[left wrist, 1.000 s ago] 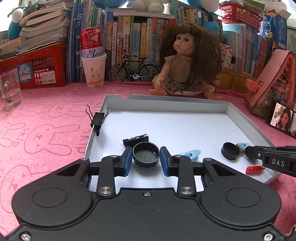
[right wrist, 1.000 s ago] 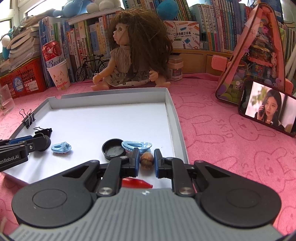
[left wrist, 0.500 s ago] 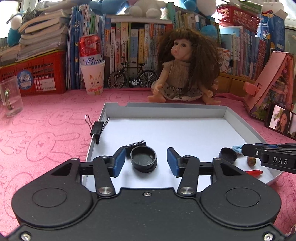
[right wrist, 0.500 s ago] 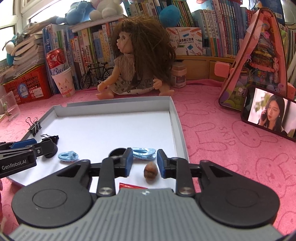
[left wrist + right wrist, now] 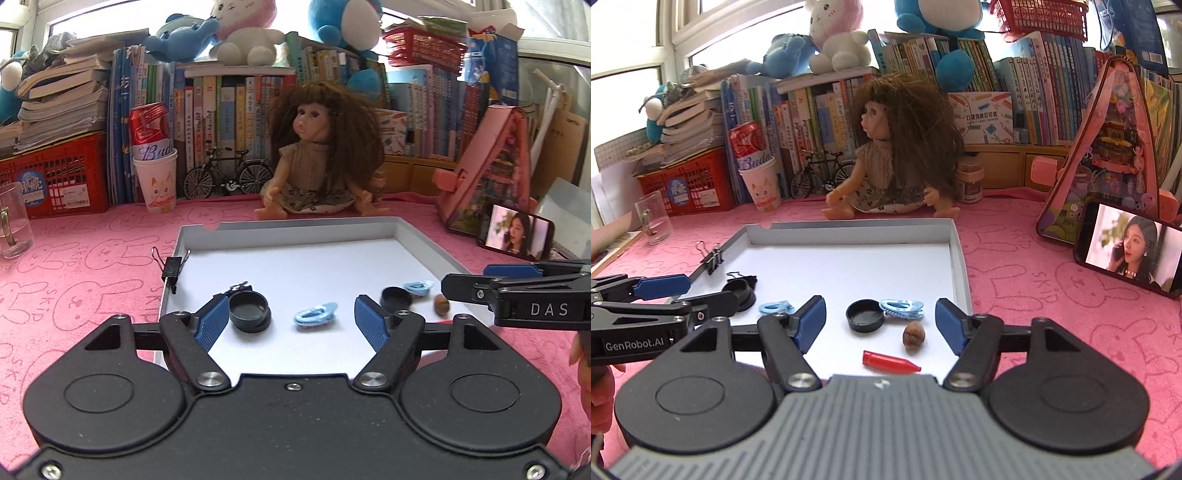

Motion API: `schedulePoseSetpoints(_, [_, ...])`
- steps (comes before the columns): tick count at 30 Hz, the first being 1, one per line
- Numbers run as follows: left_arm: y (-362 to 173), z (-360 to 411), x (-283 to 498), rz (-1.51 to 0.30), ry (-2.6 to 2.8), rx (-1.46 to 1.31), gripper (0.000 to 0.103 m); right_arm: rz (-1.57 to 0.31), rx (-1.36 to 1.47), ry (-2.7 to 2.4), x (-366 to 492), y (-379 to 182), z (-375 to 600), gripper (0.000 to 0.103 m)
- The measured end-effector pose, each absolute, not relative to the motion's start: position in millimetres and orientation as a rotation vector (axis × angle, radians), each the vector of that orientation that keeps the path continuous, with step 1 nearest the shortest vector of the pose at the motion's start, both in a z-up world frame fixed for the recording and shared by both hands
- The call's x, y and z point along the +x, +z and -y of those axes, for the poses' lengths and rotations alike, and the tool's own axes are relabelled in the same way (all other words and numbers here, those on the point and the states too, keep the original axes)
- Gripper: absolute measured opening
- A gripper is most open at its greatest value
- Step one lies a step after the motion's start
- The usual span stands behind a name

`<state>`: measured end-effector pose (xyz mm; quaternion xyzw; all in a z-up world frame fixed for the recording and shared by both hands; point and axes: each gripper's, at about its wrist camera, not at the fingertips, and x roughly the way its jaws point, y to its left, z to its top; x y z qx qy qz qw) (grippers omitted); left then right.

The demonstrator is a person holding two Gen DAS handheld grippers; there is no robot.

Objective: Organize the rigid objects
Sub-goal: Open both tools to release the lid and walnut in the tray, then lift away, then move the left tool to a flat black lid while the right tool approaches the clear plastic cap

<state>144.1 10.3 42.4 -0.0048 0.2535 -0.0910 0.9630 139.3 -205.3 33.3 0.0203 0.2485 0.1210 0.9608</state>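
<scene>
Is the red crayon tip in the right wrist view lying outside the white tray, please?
No, the red crayon tip lies on the white tray floor, near the nut.

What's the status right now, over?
Left gripper and right gripper open, jaws just opened, nothing gripped. Round black cap and brown nut resting in white cardboard tray. Nothing in the way.

A shallow white tray (image 5: 960,266) holds two black round caps lying open side up, one at nine o'clock (image 5: 249,312), one at three o'clock (image 5: 865,315). Two light-blue clips (image 5: 902,307) (image 5: 316,314), a brown nut (image 5: 914,334) and a red cone-tipped piece (image 5: 890,362) lie flat towards five o'clock.
</scene>
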Motion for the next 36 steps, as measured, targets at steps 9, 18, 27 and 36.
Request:
schedulePoseSetpoints(9, [47.1,-16.4,105.2,-0.507,-0.242,-0.045,0.075,-0.473,0.015,0.303,101.9,34.2,212.2,0.084])
schedulePoseSetpoints(18, [40.3,-18.3,69.6,-0.528,-0.302,-0.048,0.075,-0.479,0.002,0.312,76.7,24.2,216.3,0.086])
schedulePoseSetpoints(27, [29.6,-12.9,37.8,-0.559,-0.374,-0.029,0.075,-0.492,0.003,0.327,60.2,17.7,219.3,0.087])
schedulePoseSetpoints(36, [18.1,-2.0,12.9,-0.582,-0.465,0.031,0.068,-0.521,0.010,0.356,46.5,9.4,223.4,0.087])
